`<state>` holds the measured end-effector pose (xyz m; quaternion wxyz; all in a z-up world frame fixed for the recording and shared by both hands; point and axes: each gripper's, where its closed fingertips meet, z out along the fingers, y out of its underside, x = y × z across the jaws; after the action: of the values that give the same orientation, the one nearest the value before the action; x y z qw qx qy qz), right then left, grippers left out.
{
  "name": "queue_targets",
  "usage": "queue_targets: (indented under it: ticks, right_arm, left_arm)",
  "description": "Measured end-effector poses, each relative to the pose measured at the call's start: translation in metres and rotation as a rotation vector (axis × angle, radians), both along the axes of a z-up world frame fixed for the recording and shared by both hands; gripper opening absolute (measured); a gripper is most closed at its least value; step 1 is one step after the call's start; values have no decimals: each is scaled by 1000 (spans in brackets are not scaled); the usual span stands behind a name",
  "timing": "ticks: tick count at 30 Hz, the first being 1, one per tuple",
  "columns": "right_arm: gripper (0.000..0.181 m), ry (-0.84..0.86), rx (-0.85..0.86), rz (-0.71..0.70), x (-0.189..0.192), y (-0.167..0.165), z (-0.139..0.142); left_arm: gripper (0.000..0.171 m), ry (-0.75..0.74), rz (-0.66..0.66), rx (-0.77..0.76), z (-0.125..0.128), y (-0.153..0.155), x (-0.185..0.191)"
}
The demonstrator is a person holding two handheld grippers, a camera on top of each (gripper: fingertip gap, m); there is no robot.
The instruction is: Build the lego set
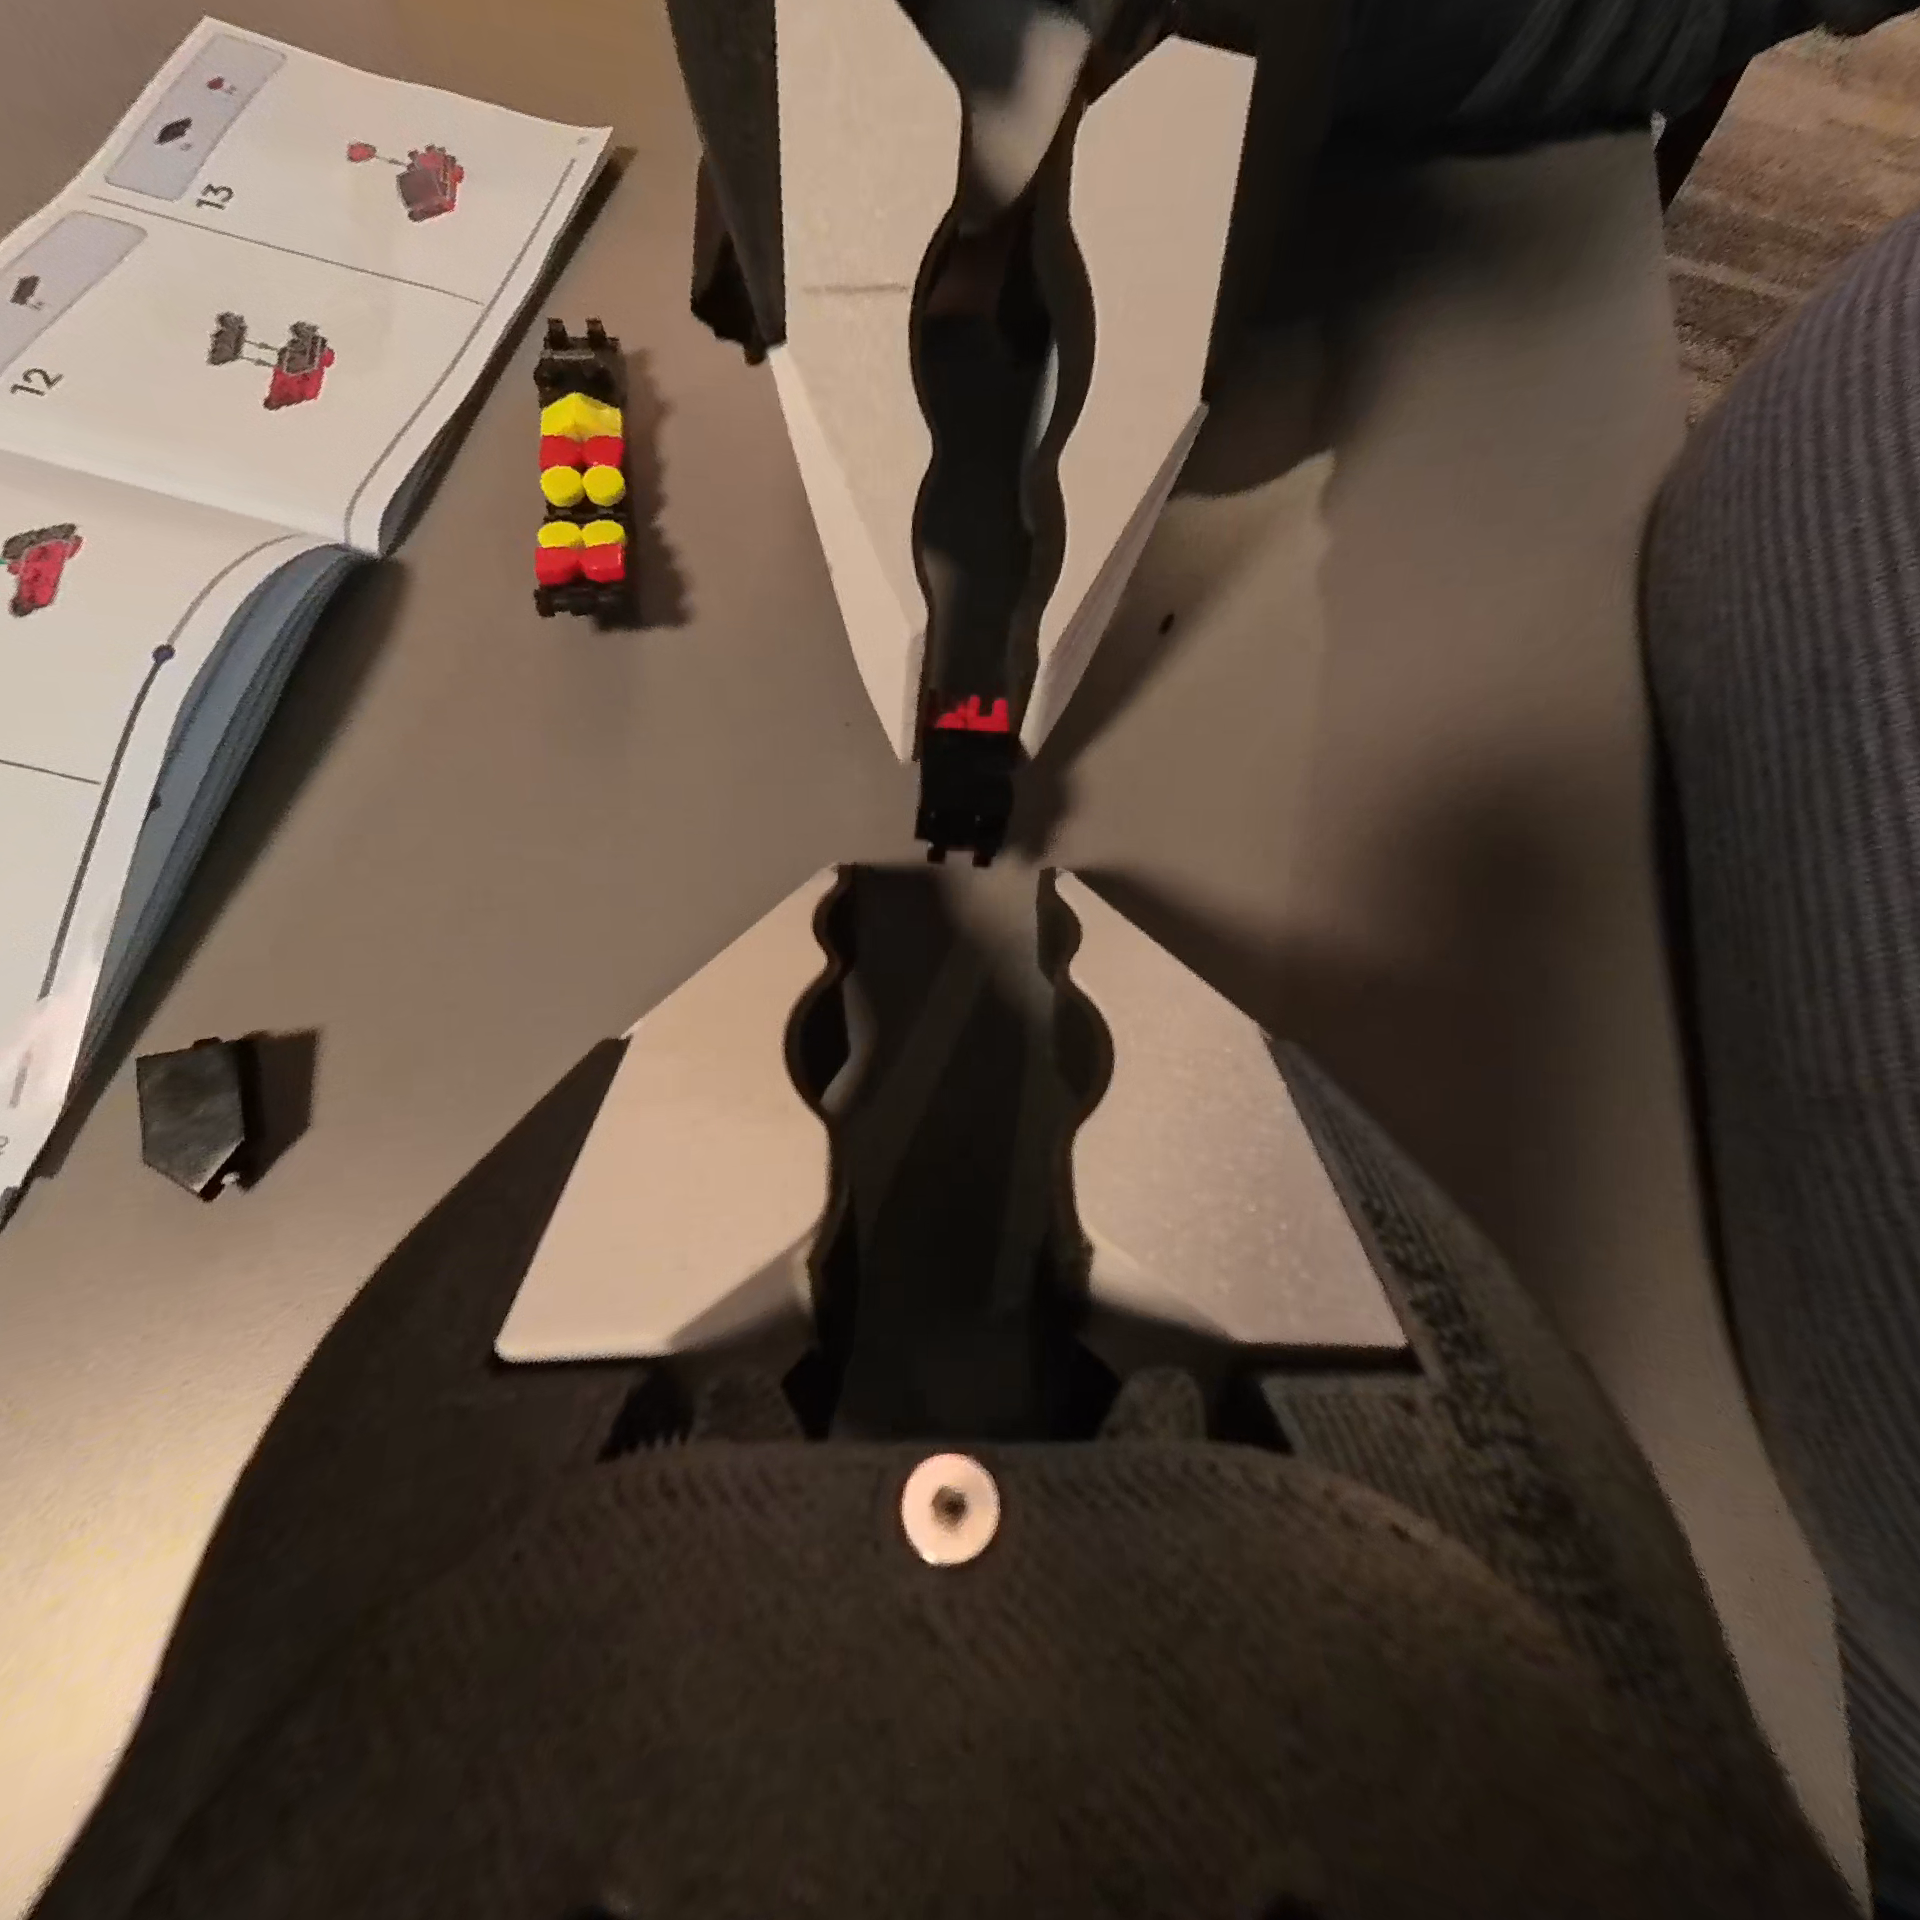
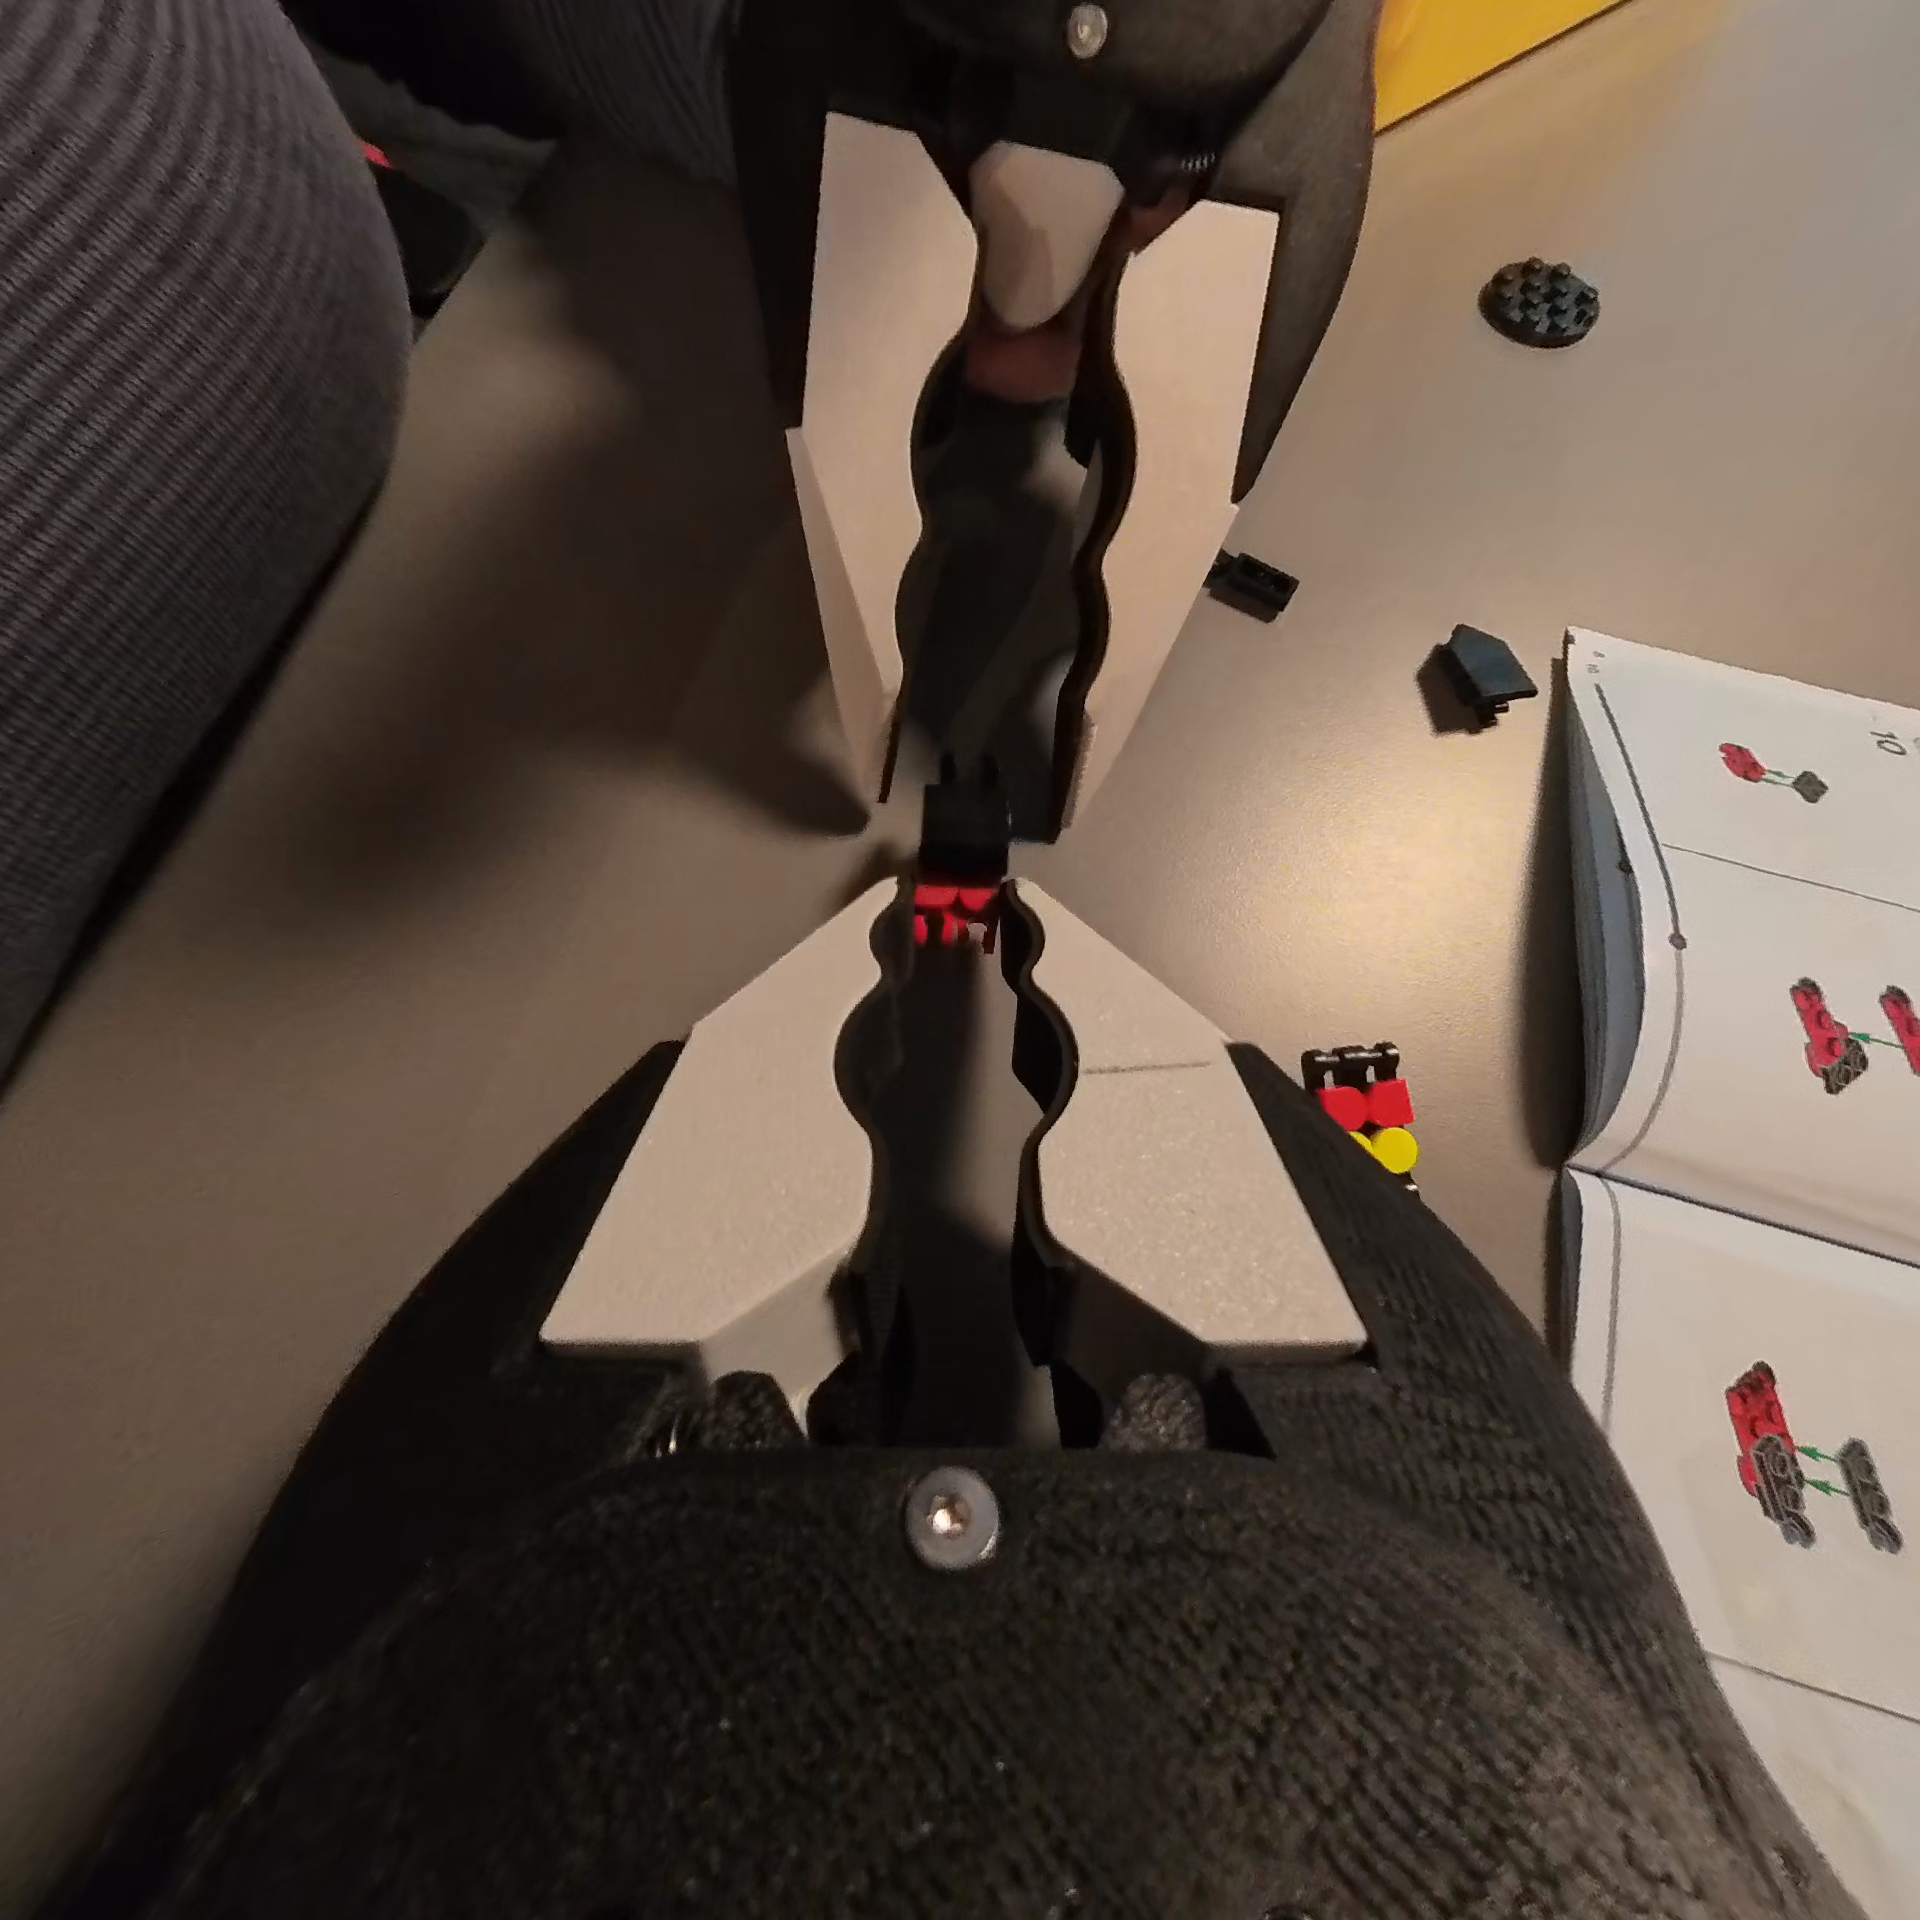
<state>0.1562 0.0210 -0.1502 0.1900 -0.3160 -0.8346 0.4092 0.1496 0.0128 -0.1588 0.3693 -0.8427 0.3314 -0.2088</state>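
My right gripper (image 2: 956, 894) is shut on a small red and black lego assembly (image 2: 958, 902), held above the table. The assembly's black end (image 1: 961, 821) sticks out toward my left gripper (image 1: 945, 878). The left gripper is open and faces the right gripper (image 1: 971, 727) tip to tip. In the right wrist view the black end (image 2: 966, 821) sits just at the left gripper's (image 2: 982, 805) tips, with gaps on both sides. A longer black build with yellow and red studs (image 1: 580, 478) lies on the table; it also shows in the right wrist view (image 2: 1361, 1112).
An open instruction booklet (image 1: 260, 312) (image 2: 1766, 1039) lies beside the build. Loose black pieces lie around: a wedge (image 1: 197, 1112), a round studded plate (image 2: 1538, 301), a small brick (image 2: 1252, 582) and a slope piece (image 2: 1475, 675). A person's grey ribbed clothing (image 1: 1787, 831) borders the table. The tips of both grippers are at nearly the same place. My left gripper's tips are some 10 cm from the slope piece (image 2: 1475, 675). It is also in sight in the left wrist view (image 1: 225, 1086).
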Motion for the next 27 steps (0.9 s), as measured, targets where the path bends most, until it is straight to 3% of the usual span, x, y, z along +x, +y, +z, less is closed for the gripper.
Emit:
queue_targets:
  ticks: [13,17,21,25,27]
  right_arm:
    - [14,20,-24,-28,4,28,35]
    - [14,-35,-29,-93,7,42,46]
    - [14,-97,-66,-142,9,47,52]
    - [14,-148,-113,-165,12,45,55]
    - [14,-169,-144,-165,14,44,57]
  left_arm:
    - [34,-10,4,-2,0,1,0]
    - [34,4,20,37,3,5,-1]
    - [35,32,64,353,34,22,-2]
    - [44,246,57,759,55,31,-2]
    - [54,361,25,860,55,33,6]
